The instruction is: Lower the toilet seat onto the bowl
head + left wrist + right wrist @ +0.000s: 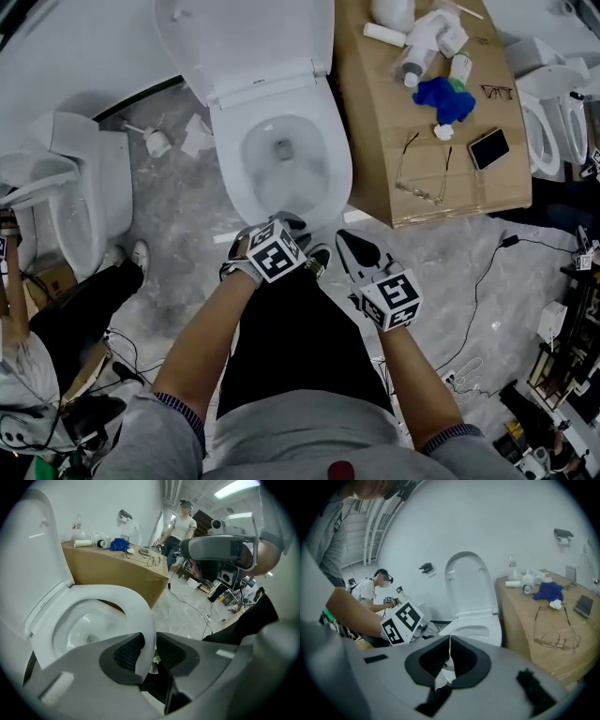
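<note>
The white toilet (pixel 281 192) stands straight ahead with its lid (pixel 244 37) upright against the wall. My left gripper (pixel 286 223) is shut on the front rim of the toilet seat (pixel 333 155). In the left gripper view the seat (pixel 136 606) runs between the pads, with the left gripper (pixel 149 651) around it. The seat lies almost level over the bowl (pixel 79 625), and a thin gap shows under its far side. My right gripper (pixel 349 240) hangs just right of the bowl's front, shut and empty. The right gripper (pixel 450 656) faces the toilet's seat (pixel 480 631) and lid (pixel 468 583).
A brown cardboard box (pixel 375 141) stands right against the toilet, bearing glasses (pixel 424 173), a phone (pixel 488 148), a blue cloth (pixel 442 98) and bottles (pixel 422 47). A second toilet (pixel 66 197) and a seated person (pixel 56 319) are at the left. A cable (pixel 487 272) crosses the floor at right.
</note>
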Demonstrator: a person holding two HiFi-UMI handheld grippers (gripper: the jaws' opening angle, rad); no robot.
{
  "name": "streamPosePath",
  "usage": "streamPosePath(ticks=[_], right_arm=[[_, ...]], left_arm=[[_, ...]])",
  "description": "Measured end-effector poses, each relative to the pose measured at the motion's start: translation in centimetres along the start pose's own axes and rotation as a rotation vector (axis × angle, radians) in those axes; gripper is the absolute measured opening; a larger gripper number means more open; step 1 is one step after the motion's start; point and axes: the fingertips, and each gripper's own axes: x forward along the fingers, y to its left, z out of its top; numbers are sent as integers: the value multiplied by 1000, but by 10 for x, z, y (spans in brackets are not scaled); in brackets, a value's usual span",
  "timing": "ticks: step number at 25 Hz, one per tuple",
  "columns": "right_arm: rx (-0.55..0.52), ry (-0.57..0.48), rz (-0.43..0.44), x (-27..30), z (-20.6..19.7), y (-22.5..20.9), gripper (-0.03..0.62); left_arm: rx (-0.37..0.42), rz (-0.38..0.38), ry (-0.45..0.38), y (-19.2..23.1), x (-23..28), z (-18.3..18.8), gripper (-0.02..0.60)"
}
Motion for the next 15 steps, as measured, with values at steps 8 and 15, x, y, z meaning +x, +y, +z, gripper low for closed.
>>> streamPosePath(ticks=[8,15], right_arm=[[32,18,-14,12,-28,-10,14],[56,31,-25,21,-48,-18,14]], left_arm=[[-10,-17,11,-2,26,-16,117],[-30,-37,19,2,50,-31,117]])
